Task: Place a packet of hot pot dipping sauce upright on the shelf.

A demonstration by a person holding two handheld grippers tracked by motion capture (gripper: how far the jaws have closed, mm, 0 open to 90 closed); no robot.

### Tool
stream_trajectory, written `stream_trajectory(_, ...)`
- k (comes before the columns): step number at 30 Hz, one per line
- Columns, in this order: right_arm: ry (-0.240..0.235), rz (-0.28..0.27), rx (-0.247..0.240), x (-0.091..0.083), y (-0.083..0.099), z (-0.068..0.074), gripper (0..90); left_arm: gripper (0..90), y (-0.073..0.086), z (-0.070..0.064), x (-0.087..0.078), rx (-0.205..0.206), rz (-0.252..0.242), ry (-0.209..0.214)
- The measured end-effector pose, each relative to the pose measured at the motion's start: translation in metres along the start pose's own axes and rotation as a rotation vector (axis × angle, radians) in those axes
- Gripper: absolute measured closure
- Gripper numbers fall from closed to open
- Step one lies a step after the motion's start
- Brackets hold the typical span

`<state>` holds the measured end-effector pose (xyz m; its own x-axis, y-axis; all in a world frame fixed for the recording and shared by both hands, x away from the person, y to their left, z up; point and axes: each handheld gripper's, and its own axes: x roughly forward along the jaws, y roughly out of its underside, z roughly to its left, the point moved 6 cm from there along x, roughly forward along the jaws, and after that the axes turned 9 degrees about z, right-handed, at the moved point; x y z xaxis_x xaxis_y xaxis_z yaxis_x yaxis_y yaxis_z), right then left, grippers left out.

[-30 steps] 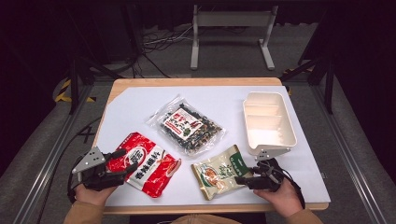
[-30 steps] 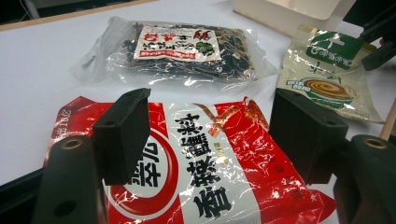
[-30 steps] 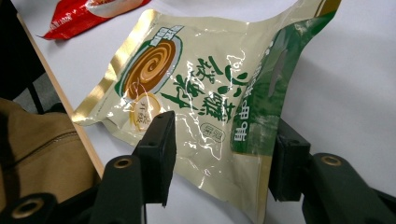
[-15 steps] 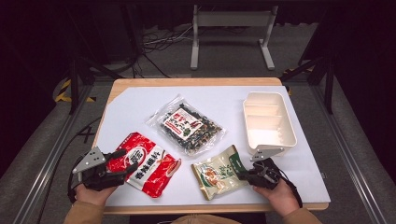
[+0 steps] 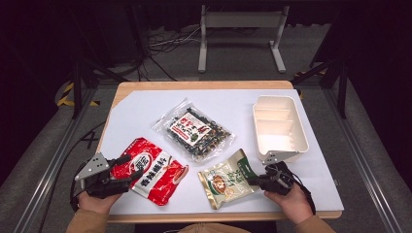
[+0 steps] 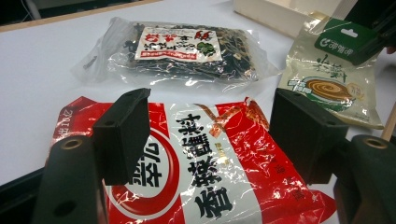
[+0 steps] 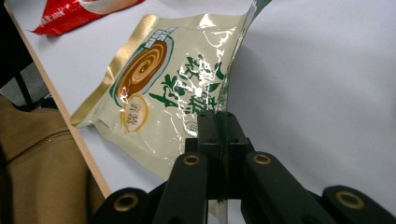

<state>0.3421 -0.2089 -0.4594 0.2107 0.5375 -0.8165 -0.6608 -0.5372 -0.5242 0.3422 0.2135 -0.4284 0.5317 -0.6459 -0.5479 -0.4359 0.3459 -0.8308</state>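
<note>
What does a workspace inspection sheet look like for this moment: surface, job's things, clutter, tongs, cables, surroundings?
Surface: white table top with a wood edge, flat.
Job's things: gold-green pouch at the near edge, one side pinched and lifted; red packet lying flat; white bin at the right.
Clutter: clear bag of dark dried food, mid-table, untouched.
Tongs: right tongs shut on the pouch's edge; left tongs open, jaws standing either side over the red packet.
Cables: loose cables on the floor beyond the table.
Surroundings: dark room, grey metal stand behind the table, floor rails at both sides.
</note>
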Motion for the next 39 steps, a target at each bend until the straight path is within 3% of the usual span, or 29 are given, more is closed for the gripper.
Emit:
stream_trajectory(10,-0.008,-0.026,-0.03,-0.017,-0.01,0.009,89.4,29.6,0.0,0.0,-0.001,-0.002,0.002,-0.002)
stream_trajectory(23,0.022,-0.07,-0.074,-0.046,-0.021,0.018,89.5,29.6,0.0,0.0,-0.001,-0.004,-0.003,-0.001)
stream_trajectory(30,0.057,-0.082,-0.128,-0.061,-0.03,0.027,89.5,29.6,0.0,0.0,-0.001,0.0,0.0,-0.001)
stream_trajectory(39,0.134,-0.121,-0.185,-0.083,-0.041,0.034,89.5,29.6,0.0,0.0,-0.001,0.0,0.0,-0.003)
